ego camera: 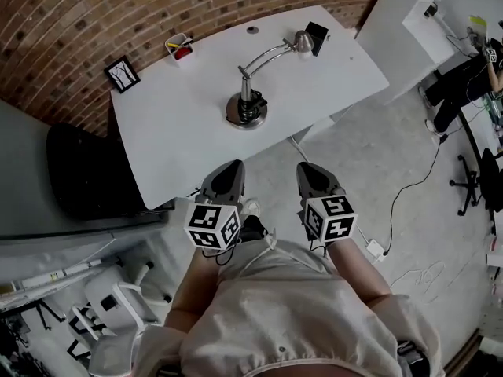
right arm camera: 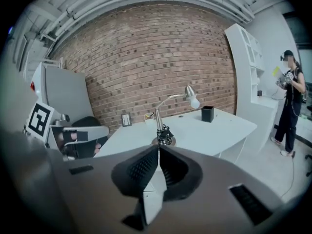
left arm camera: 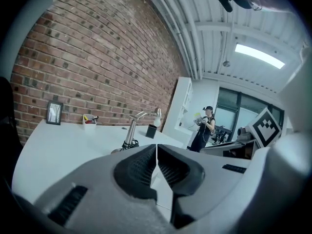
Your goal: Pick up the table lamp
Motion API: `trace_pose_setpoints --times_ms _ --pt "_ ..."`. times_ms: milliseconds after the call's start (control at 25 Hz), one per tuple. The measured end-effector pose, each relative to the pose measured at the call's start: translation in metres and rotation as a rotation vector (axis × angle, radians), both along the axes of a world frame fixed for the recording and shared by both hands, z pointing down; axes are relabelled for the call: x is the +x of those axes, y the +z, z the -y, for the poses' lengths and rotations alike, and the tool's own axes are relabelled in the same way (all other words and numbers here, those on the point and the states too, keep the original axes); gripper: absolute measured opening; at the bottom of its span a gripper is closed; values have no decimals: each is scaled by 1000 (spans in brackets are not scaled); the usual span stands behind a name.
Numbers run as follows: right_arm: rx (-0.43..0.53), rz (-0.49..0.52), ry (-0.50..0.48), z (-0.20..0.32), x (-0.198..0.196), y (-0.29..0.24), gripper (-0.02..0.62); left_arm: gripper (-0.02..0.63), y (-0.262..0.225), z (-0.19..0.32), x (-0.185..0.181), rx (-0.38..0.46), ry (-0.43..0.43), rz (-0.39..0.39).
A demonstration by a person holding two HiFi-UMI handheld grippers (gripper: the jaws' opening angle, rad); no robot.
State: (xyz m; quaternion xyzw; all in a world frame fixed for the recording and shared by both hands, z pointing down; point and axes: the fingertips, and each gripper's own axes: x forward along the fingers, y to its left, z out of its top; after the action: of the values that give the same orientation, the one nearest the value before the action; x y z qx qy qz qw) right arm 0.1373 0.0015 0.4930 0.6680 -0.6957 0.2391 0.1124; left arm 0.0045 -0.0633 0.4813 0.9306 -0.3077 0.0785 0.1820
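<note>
Both my left tongs (ego camera: 231, 166) and right tongs (ego camera: 309, 168) are fully closed with nothing in them. They hang side by side in front of me, short of the near edge of the desk (ego camera: 181, 136). The table lamp (ego camera: 247, 93) stands upright near the middle of the desk, well apart from both tongs.

The first risk is simple: if I arrive with the jaws closed, I will knock the lamp instead of gripping it. The upright stem looks like polished metal, round and thin, so ribbed pads could slip or let it twist. The long curved neck carries the head far out to one side. A grip low on the stem may therefore let the lamp swing or tip. A dark cord (ego camera: 258, 103) seems bundled at the stem's foot, above the round, shiny base; it could snag or fall loose when lifted. The desk top is smooth, white and matte.
</note>
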Motion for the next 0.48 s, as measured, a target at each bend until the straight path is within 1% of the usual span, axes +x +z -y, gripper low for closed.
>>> trace_pose_setpoints --times_ms 120,280,400,480 --pt "-6 -15 -24 48 -4 -2 29 20 1 42 -2 -14 -9 -6" --pt "-1 16 -44 102 -11 -5 29 20 6 88 -12 -39 -46 -3" --pt "13 5 -71 134 -17 -8 29 20 13 111 -22 -71 -86 -7" --pt "8 -21 -96 149 -18 -4 29 20 19 118 -26 -113 -104 -35"
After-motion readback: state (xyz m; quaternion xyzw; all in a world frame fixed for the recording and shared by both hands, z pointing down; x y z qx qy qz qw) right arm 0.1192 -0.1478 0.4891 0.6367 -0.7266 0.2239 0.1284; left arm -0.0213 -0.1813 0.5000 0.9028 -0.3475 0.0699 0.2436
